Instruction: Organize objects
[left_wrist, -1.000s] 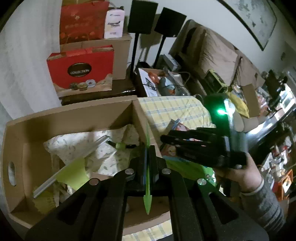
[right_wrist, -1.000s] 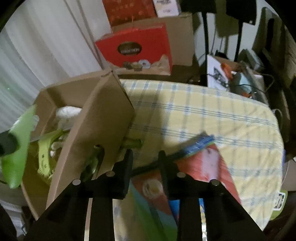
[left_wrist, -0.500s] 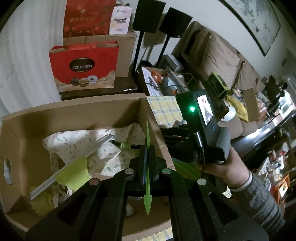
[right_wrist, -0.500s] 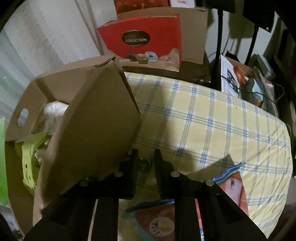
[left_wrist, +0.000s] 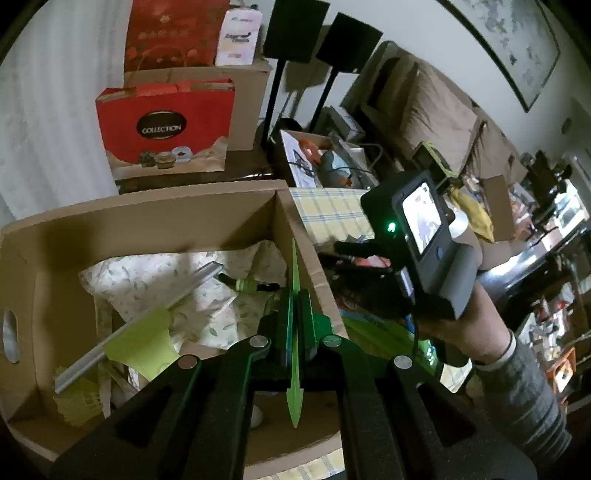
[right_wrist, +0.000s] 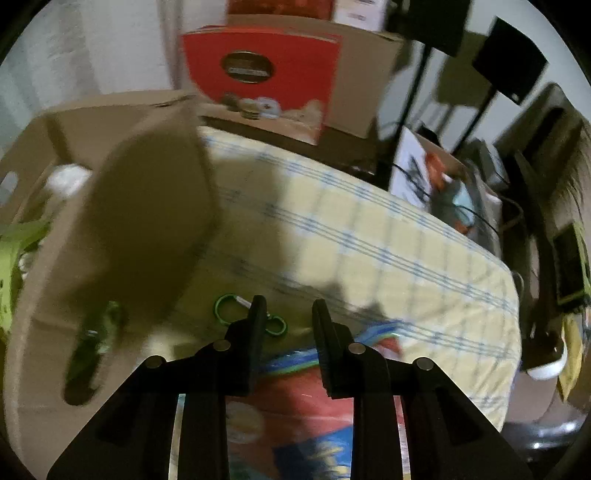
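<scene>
Left wrist view: the left gripper is fully closed on a thin green strip, held edge-on above the box.
Right gripper: jaws a little apart and opening; nothing lies between them in the right wrist view.
Carabiner: green, flat on the cloth, just beside the left-hand finger and partly hidden behind it; close to the box wall.
Book: colourful cover, flat under the right gripper.
Risk, carabiner: judged likely to be nudged rather than caught, since it sits outside the jaws; a push could send it against the box wall.
Risk, blur: the right wrist view is smeared, so exact contact cannot be told.
Risk, strip: narrow pinch on a slim, flexible piece; it could twist or slip out, or catch the near box wall.
Risk, crowding: both grippers work close to the same box wall and could knock together.
Box contents: patterned fabric, a grey bar and pale green pieces.
Surface: yellow cloth with blue checks, soft and creased; small things may snag.
Room: red carton on brown cartons behind; black stands; covered sofa; cluttered and dim.
</scene>
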